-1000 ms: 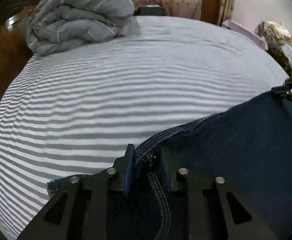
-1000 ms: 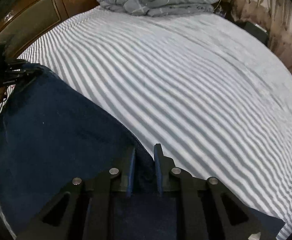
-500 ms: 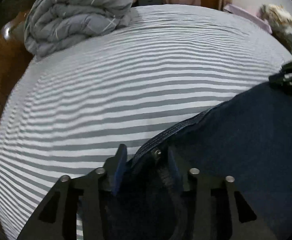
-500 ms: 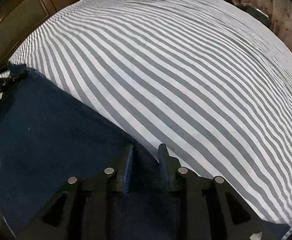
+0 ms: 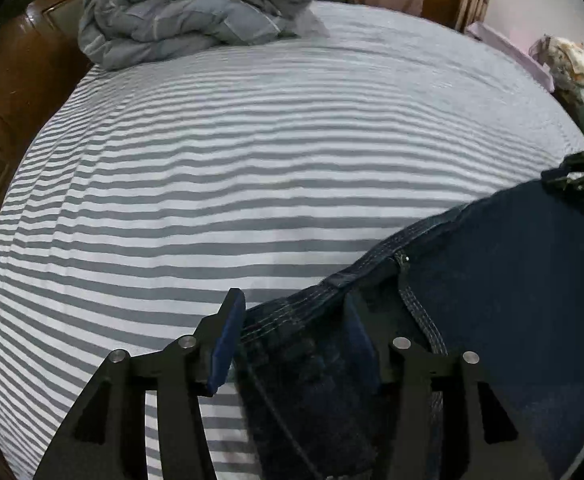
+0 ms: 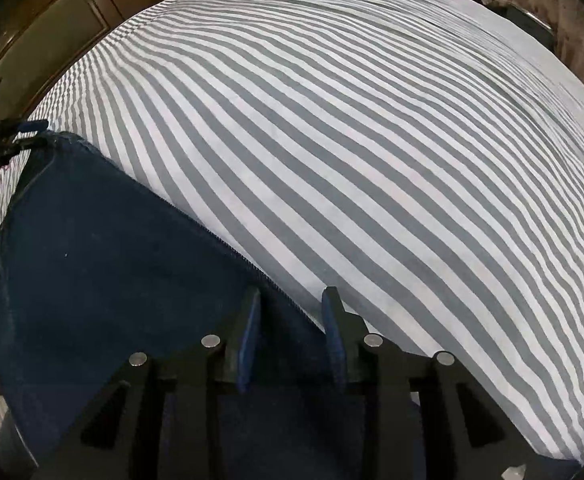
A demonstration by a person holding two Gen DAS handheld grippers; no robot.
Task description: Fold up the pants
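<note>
Dark blue denim pants [image 5: 512, 300], likely heavy, limp and best pinched at the stitched waistband, spread on striped grey-and-white bedsheet [image 5: 211, 200] under left gripper [image 5: 292, 320] and right gripper [image 6: 292, 320], both parted, rumpled grey quilt [image 5: 191, 12] far ahead.

Dark pants [image 6: 103, 272] on striped sheet [image 6: 372, 140]

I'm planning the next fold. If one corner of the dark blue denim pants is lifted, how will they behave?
The dark blue denim pants will probably drape rather than hold shape: they lie flat against the striped bedsheet. Thick stitched seams at the waistband suggest a heavier, stiffer edge. Woven denim seems unlikely to slip.
</note>
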